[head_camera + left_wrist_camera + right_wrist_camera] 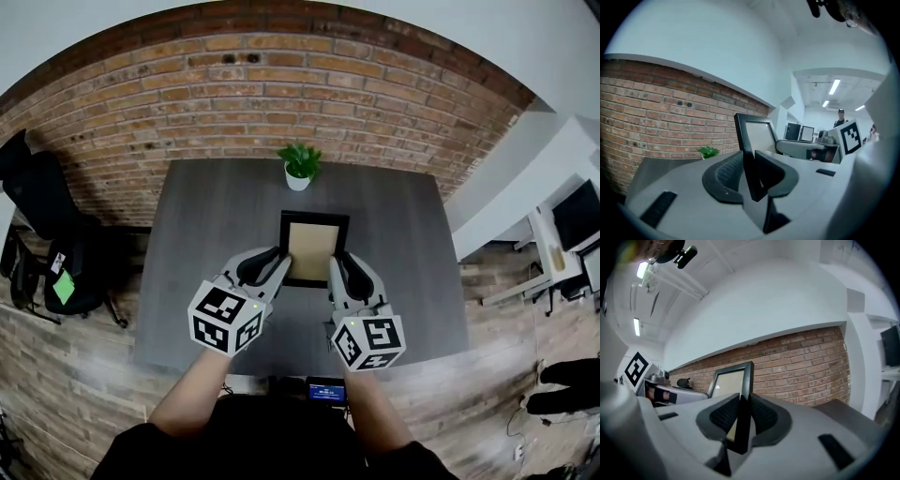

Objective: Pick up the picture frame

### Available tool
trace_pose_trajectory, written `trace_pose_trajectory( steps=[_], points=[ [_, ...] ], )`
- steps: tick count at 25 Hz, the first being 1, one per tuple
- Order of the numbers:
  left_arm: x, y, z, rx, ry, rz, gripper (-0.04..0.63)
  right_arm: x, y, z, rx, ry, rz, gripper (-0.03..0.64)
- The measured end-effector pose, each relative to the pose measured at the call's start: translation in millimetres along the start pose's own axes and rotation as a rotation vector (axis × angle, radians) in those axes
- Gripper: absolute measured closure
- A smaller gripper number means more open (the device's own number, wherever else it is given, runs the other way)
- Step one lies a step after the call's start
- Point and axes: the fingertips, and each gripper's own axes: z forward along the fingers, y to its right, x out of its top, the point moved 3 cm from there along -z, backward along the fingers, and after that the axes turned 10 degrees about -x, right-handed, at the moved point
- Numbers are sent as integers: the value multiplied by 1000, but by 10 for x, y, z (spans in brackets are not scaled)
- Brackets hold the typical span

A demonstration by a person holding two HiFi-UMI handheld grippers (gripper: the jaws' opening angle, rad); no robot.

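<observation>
A black picture frame (313, 246) with a tan panel hangs above the grey table (206, 234), held by both grippers. My left gripper (280, 265) is shut on its left border, and in the left gripper view the dark pads clamp the frame's black edge (749, 159). My right gripper (335, 272) is shut on the right border; the right gripper view shows the frame edge (743, 420) pinched between its pads. The frame stands nearly upright in both gripper views, lifted off the tabletop.
A small green plant in a white pot (299, 167) stands at the table's far edge against the brick wall (281, 84). A black office chair (42, 225) sits to the left. Desks with monitors (572, 225) are at the right. A person (840, 117) stands far off.
</observation>
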Motion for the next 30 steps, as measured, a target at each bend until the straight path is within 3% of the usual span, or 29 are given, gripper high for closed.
trace_pose_trajectory(
  steps=[8, 15, 23, 30],
  points=[
    [92, 392, -671, -27, 86, 42, 526, 191, -455, -637, -8, 74, -32, 538],
    [-5, 830, -1380, -45, 112, 71, 528, 183, -915, -1341, -11, 104, -36, 538],
    [-457, 1328, -2179, -35, 104, 62, 529, -161, -1430, -2174, -17, 80, -46, 538],
    [-894, 1712, -2567, -34, 80, 24, 529, -474, -1631, -2768, -13, 35, -54, 538]
  ],
)
